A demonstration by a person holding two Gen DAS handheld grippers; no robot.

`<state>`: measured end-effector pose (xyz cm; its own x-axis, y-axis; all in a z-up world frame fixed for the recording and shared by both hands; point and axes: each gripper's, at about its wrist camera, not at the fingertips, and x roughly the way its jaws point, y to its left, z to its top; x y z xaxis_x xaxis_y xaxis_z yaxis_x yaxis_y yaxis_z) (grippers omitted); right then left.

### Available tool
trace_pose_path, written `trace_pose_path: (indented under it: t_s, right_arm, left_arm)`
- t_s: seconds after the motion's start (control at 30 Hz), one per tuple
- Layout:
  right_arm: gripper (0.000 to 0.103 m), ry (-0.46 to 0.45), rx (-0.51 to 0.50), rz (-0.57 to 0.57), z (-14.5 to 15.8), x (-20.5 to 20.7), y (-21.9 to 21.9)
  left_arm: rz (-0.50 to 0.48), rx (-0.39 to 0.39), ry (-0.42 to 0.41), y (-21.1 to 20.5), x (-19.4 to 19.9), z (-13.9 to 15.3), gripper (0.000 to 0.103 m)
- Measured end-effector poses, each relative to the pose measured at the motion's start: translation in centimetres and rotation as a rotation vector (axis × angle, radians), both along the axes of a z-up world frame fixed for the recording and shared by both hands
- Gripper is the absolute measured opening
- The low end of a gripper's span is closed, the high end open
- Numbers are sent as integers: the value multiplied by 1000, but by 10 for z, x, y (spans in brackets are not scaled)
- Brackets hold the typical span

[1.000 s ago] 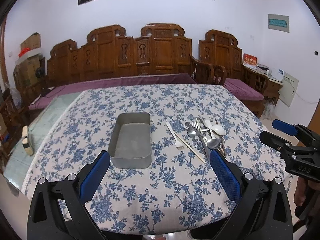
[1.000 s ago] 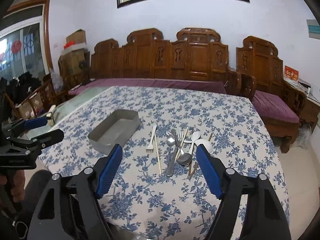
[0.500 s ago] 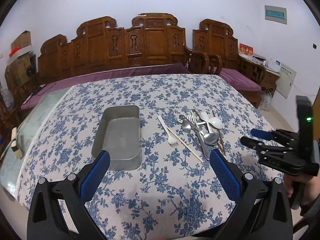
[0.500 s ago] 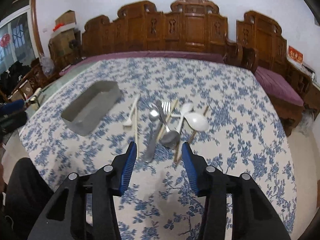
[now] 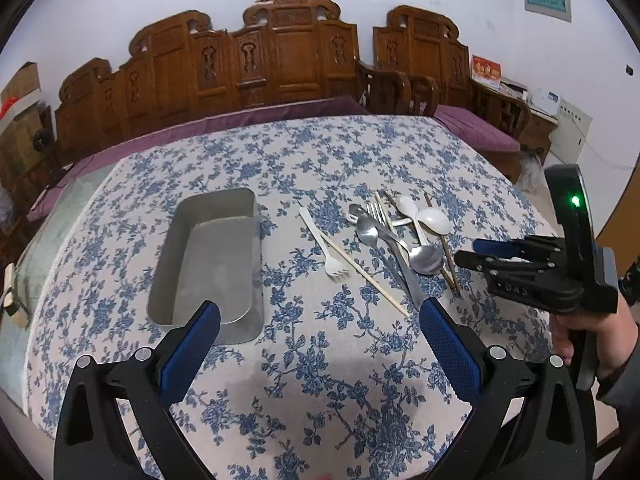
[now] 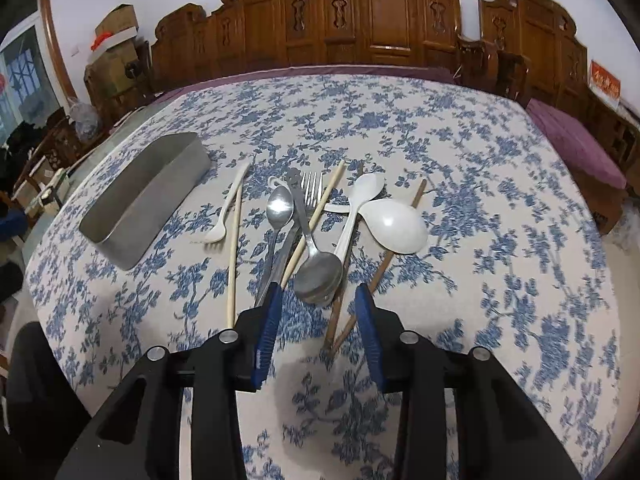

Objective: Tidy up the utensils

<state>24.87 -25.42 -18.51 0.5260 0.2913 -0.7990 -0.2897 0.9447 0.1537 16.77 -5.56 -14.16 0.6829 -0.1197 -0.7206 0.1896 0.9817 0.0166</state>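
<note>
A heap of utensils lies on the flowered tablecloth [image 6: 480,208]: a large steel spoon [image 6: 319,272], a smaller steel spoon [image 6: 279,205], a steel fork [image 6: 312,188], a white serving spoon [image 6: 396,224], pale chopsticks [image 6: 233,248] and dark chopsticks [image 6: 380,272]. A white plastic fork [image 5: 324,240] lies apart, toward an empty steel tray [image 5: 212,260]. My right gripper [image 6: 318,300] hovers just before the large spoon's bowl, jaws closing with nothing between them. My left gripper [image 5: 320,324] stands wide open near the tray's front end. The right gripper [image 5: 472,252] also shows beside the heap.
Carved wooden benches [image 5: 280,60] with purple cushions run behind the table. A hand [image 5: 588,336] holds the right gripper's handle off the table's right edge. Boxes [image 6: 112,40] and clutter stand at the far left. Bare cloth lies in front of the tray and heap.
Both grippers have come down and forward toward the table. The right gripper's jaws have narrowed a lot and now sit close to the large spoon. The utensils and tray have not moved.
</note>
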Motion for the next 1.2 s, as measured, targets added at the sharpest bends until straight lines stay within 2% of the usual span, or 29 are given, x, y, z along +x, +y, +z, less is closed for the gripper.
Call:
trace_pose_path:
  t_s: [0.4,0.53,0.6,1.0,1.2]
  right_arm:
    - [30,124,-5,-12,-37,42,10]
    - [22,153,-19,-22,-44,46,10]
    - [16,156,-6,-24,-44,47,7]
    - [3,152,58,-42,-29,35,-8]
    - [2,119,71,-49,-16,19,-21]
  left_arm:
    - [3,10,59,-8,32,-23,97]
    - [1,8,76,-11,33,-32,97]
    - [-3,12,79,-13,34,-35,97]
    - [-39,44,92,-31,52,-47,95]
    - [-61,35,124,-40,75,-49,80]
